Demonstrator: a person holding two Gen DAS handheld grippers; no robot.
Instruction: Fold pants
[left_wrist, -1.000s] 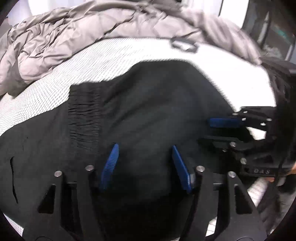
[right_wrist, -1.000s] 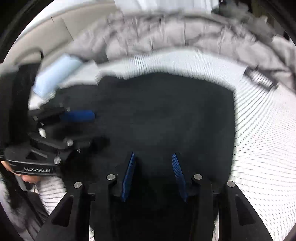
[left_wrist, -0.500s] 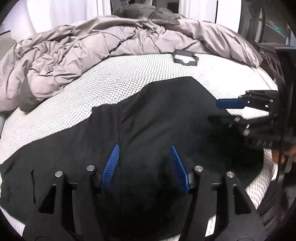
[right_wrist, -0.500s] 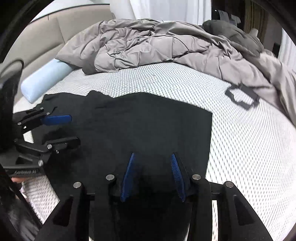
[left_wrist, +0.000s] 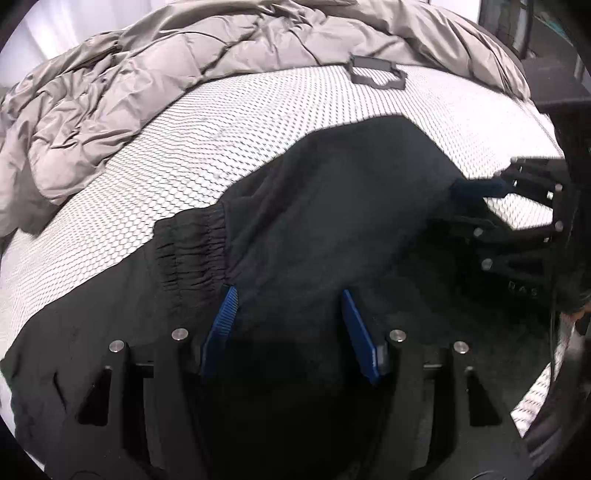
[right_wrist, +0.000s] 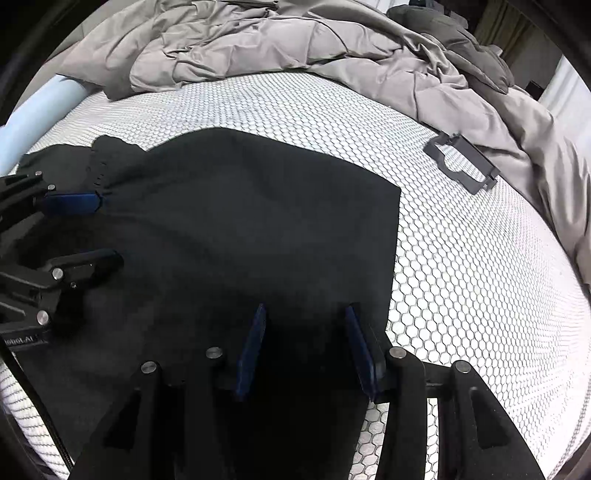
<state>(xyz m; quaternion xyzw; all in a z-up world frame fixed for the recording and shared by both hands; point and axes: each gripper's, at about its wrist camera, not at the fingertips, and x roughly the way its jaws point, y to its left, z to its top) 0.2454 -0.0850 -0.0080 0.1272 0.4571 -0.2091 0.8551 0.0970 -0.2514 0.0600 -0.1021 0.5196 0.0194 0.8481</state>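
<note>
Nearest, both pairs of jaws stand apart, gripping nothing: the left gripper (left_wrist: 290, 325) and right gripper (right_wrist: 304, 341) hover over the black pants (left_wrist: 332, 229), spread on the honeycomb mattress cover (right_wrist: 461, 266). Their elastic waistband (left_wrist: 192, 251) lies just left of the left gripper, the length apparently running crosswise. Beyond, a grey duvet (left_wrist: 184, 66).

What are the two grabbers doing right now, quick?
Left gripper: jaws open, holding nothing, over the black pants.
Right gripper: jaws open, holding nothing, over the same pants.
</note>
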